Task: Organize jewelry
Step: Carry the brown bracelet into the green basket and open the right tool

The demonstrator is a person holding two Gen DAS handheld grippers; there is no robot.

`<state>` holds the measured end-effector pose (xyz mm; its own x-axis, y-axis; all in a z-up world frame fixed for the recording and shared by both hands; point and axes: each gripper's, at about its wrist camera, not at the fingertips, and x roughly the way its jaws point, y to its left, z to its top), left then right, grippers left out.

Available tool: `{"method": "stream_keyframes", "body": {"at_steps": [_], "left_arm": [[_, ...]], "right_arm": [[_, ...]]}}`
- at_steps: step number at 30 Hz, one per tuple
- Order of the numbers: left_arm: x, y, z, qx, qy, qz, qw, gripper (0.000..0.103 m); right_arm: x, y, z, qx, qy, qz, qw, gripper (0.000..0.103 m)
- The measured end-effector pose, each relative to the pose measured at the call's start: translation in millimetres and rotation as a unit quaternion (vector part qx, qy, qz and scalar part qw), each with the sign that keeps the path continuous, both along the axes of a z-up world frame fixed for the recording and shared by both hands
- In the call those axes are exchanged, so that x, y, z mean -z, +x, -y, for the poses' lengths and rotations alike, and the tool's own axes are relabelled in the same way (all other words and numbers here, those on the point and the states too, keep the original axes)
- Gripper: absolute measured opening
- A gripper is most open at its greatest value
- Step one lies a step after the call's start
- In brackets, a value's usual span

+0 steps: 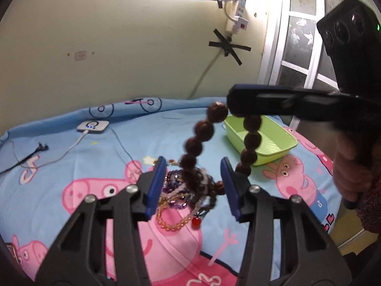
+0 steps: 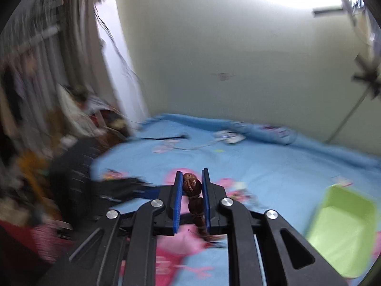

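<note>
My right gripper (image 1: 232, 106) is shut on a bracelet of large dark brown wooden beads (image 1: 194, 146) and holds it up in the air; the strand hangs in a loop down to the jewelry pile (image 1: 183, 197). In the right wrist view the gripper (image 2: 191, 178) pinches a brown bead (image 2: 190, 184) between its blue pads. My left gripper (image 1: 193, 169) is open and empty, low over the pile, its fingers on either side of it. The pile holds purple, amber and pink bead strings and a red bead. A green tray (image 1: 260, 140) sits to the right; it also shows in the right wrist view (image 2: 340, 228).
Everything lies on a blue cartoon-pig bedsheet (image 1: 71, 166). A small white device (image 1: 92, 126) with a cable and a black plug (image 1: 41, 147) lie at the back left. The wall is close behind. Clutter stands left of the bed in the blurred right wrist view (image 2: 35, 143).
</note>
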<state>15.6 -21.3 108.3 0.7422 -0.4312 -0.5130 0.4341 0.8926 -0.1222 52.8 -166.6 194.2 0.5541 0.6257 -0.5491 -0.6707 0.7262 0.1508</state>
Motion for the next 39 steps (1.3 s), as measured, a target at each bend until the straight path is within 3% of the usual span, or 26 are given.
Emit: {"method": "stream_keyframes", "body": {"at_steps": [1, 3, 5, 10, 12, 14, 15, 18, 20, 22, 26, 27, 28, 29, 30, 34, 39], "left_arm": [[4, -2, -2, -0.01, 0.003, -0.001, 0.9999, 0.049], [15, -5, -4, -0.022, 0.003, -0.019, 0.9996, 0.063], [28, -8, -1, -0.022, 0.001, -0.039, 0.999, 0.079], [46, -9, 26, 0.0, 0.037, -0.043, 0.9984, 0.079], [54, -3, 36, 0.01, 0.052, -0.047, 0.9975, 0.066], [62, 4, 42, 0.016, 0.066, -0.059, 0.996, 0.041], [63, 6, 42, 0.016, 0.066, -0.066, 0.9955, 0.04], [52, 3, 27, 0.001, 0.04, -0.065, 0.9971, 0.043], [39, -3, 14, -0.018, 0.03, -0.05, 0.9981, 0.072], [25, -9, 7, -0.027, 0.017, -0.023, 0.9992, 0.073], [18, -16, 21, -0.015, 0.041, -0.008, 0.999, 0.073], [19, -18, 27, -0.009, 0.051, -0.007, 0.9986, 0.069], [21, -18, 32, -0.005, 0.063, -0.008, 0.998, 0.05], [25, -17, 38, 0.001, 0.077, -0.016, 0.9969, 0.023], [27, -16, 40, 0.006, 0.078, -0.025, 0.9966, 0.009], [18, -16, 24, -0.001, 0.042, -0.026, 0.9988, 0.005], [-6, -27, -1, -0.013, 0.028, -0.004, 0.9995, 0.005]], "right_arm": [[5, 6, 1, 0.013, -0.003, -0.007, 1.0, 0.0], [16, 20, 10, 0.013, 0.036, -0.055, 0.998, 0.0], [19, 22, 9, 0.011, 0.041, -0.057, 0.997, 0.0], [20, 22, 6, 0.004, 0.05, -0.057, 0.997, 0.0], [18, 21, 7, 0.002, 0.057, -0.059, 0.997, 0.0], [15, 18, 10, 0.004, 0.06, -0.056, 0.997, 0.0], [13, 17, 11, 0.006, 0.061, -0.055, 0.997, 0.0], [9, 16, 16, 0.009, 0.066, -0.056, 0.996, 0.0], [6, 13, 19, 0.01, 0.065, -0.058, 0.996, 0.0], [2, 8, 21, 0.002, 0.074, -0.06, 0.995, 0.0], [-17, -8, 20, -0.004, 0.088, -0.042, 0.995, 0.0], [-22, -11, 19, -0.005, 0.09, -0.037, 0.995, 0.0], [-27, -15, 19, -0.004, 0.091, -0.029, 0.995, 0.0], [-33, -19, 19, -0.002, 0.091, -0.019, 0.996, 0.0], [-39, -22, 20, 0.0, 0.093, -0.014, 0.996, 0.0], [-50, -28, 23, 0.001, 0.104, -0.012, 0.994, 0.0], [-47, -26, 22, 0.023, 0.092, -0.004, 0.996, 0.0]]}}
